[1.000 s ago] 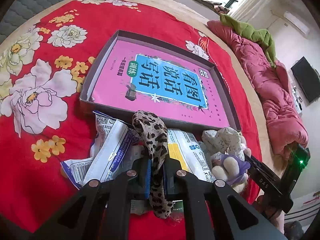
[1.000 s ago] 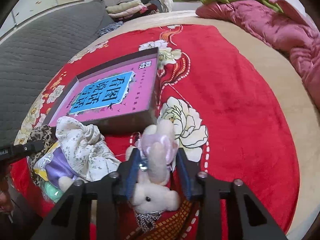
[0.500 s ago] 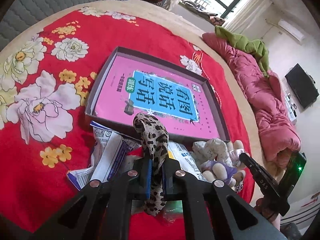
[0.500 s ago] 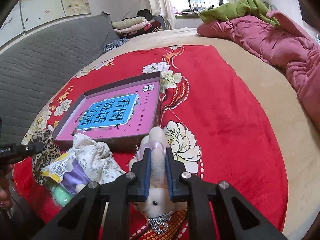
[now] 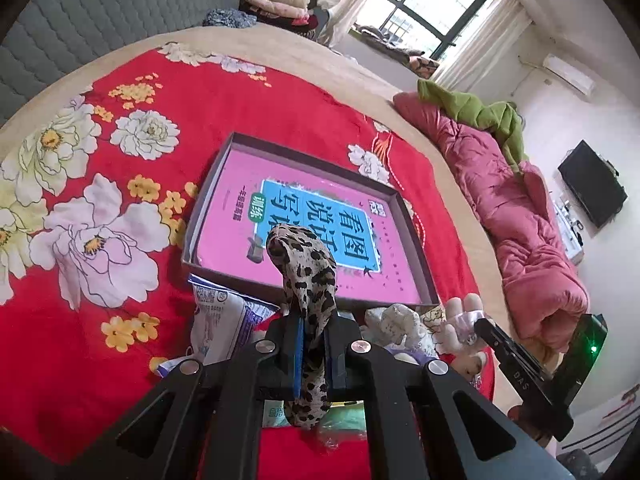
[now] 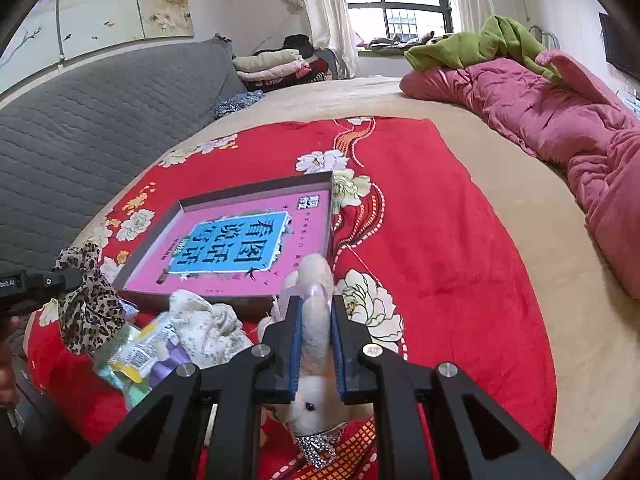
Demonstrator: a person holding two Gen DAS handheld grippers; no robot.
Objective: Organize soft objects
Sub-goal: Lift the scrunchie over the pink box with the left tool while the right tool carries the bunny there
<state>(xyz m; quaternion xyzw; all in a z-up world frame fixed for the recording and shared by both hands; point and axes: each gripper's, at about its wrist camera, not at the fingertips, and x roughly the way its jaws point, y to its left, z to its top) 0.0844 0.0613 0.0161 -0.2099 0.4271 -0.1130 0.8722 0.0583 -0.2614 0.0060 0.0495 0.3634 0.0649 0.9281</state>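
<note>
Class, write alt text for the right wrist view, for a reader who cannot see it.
The right tool is shut on a white plush rabbit above a red floral bedspread. Beyond lies a shallow box lined pink, with crumpled cloth and snack packets beside it.

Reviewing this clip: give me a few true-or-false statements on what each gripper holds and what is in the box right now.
1. The left gripper is shut on the leopard-print cloth. True.
2. The right gripper is open and empty. False: it is shut on the white plush toy.
3. The shallow box already holds the plush toy. False: only a pink book lies in it.
4. Snack packets lie on the red floral blanket. True.
</note>
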